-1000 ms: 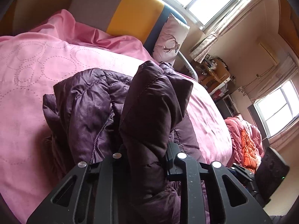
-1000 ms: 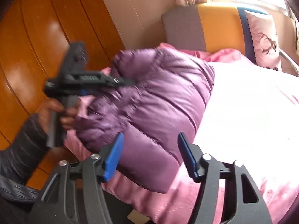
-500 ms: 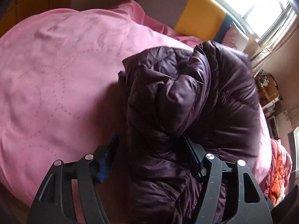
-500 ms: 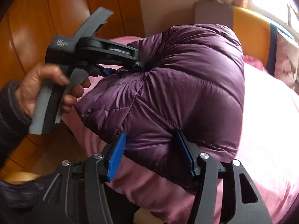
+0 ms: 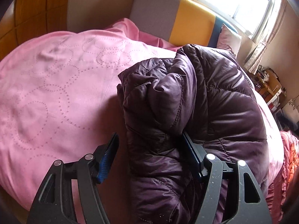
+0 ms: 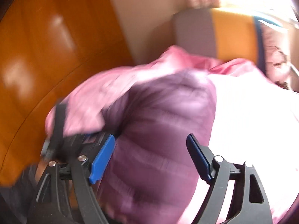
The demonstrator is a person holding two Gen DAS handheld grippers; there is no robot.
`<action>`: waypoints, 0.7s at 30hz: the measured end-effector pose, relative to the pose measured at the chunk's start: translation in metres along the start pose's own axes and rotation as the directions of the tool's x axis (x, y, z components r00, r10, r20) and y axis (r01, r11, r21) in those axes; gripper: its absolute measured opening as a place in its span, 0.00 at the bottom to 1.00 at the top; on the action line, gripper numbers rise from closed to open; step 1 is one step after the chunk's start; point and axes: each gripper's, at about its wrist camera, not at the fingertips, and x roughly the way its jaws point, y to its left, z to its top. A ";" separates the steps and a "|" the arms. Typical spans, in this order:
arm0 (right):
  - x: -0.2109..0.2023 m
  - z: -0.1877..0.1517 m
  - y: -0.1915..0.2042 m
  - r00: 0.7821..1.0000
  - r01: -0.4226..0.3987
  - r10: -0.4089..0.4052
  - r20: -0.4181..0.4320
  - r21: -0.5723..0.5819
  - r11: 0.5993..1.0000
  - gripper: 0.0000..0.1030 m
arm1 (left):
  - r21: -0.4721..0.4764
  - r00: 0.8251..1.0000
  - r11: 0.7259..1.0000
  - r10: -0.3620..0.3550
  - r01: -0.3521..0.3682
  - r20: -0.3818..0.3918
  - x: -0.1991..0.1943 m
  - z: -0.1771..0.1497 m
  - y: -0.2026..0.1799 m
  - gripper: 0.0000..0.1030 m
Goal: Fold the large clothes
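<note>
Purple jacket (image 5: 196, 112) is straddled, ungripped, by both wide-spread tools (image 5: 151, 155) (image 6: 151, 156); unheld, its puffy fold could be sprung apart.

My left gripper (image 5: 152, 158) is a matte black frame of curved struts with triangular cut-outs, speckled with dust. Four silver screw heads cross it from nine to three o'clock. Its finger pads (image 5: 108, 159) are blue and ribbed on the inner faces. My right gripper (image 6: 151, 158) has the same black skeleton, four bright screws and smooth blue pads (image 6: 101, 161). At eight o'clock in the blurred right wrist view I see a dark grey sleeve (image 6: 20, 183) and some skin.
</note>
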 end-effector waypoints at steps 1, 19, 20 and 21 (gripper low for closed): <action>0.013 0.007 -0.002 1.000 0.018 -0.018 0.003 0.007 1.000 0.77 | 0.003 1.000 1.000 0.000 0.000 0.002 0.000 0.000 0.000 0.65; 0.172 0.000 0.046 0.946 0.216 -0.239 -0.219 -0.125 0.968 0.92 | 0.005 0.999 1.000 0.005 -0.005 0.046 0.008 -0.018 -0.001 0.65; 0.180 -0.001 0.050 0.941 0.225 -0.252 -0.226 -0.138 0.965 0.93 | -0.002 0.999 1.000 0.007 -0.007 0.046 0.009 -0.018 0.000 0.65; 0.182 0.000 0.051 0.938 0.232 -0.261 -0.229 -0.146 0.962 0.93 | -0.008 0.999 1.000 0.012 -0.012 0.046 0.010 -0.019 0.000 0.65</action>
